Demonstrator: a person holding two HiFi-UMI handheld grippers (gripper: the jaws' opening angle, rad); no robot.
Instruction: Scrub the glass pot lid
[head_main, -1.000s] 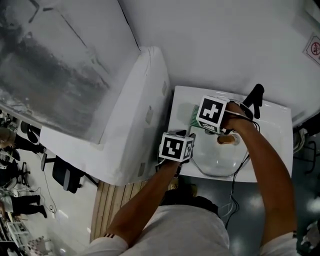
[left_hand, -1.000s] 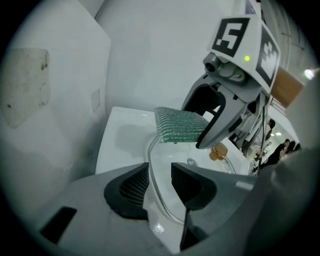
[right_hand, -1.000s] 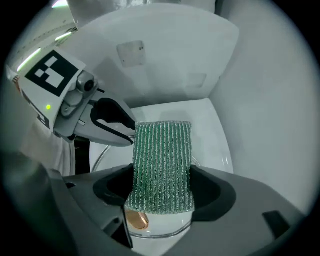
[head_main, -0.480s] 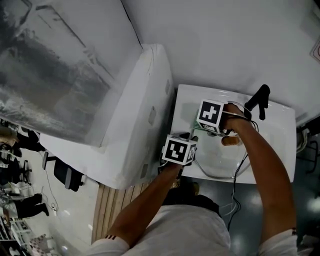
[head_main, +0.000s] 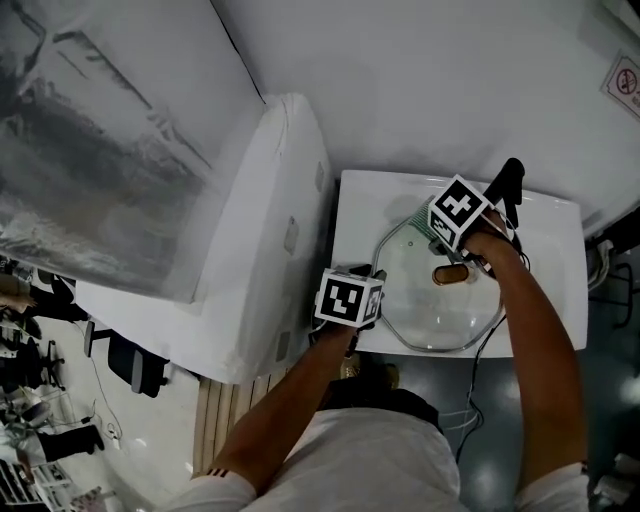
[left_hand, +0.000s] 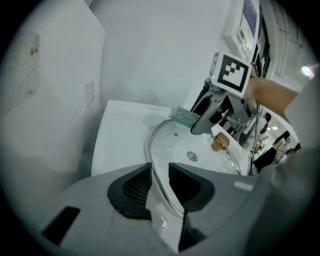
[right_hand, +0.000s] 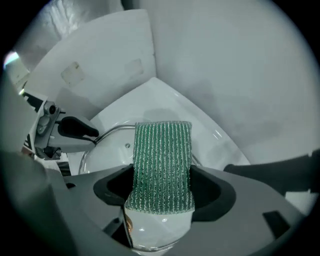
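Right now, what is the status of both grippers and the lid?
Left gripper jaws just closing, glass lid rim between them, not yet clamped. Right gripper shut on green scrub pad, at lid's far edge. Black tap close behind it.

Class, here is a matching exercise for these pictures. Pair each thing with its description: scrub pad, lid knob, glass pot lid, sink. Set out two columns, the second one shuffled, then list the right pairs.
Column one:
1. scrub pad
2. lid knob
3. glass pot lid
4. sink

Column two:
A. white, beneath the lid
B. green, clamped in the right gripper
C. bronze-coloured, at the lid's middle
D. clear, with a metal rim

Pairs: 1-B, 2-C, 3-D, 4-A
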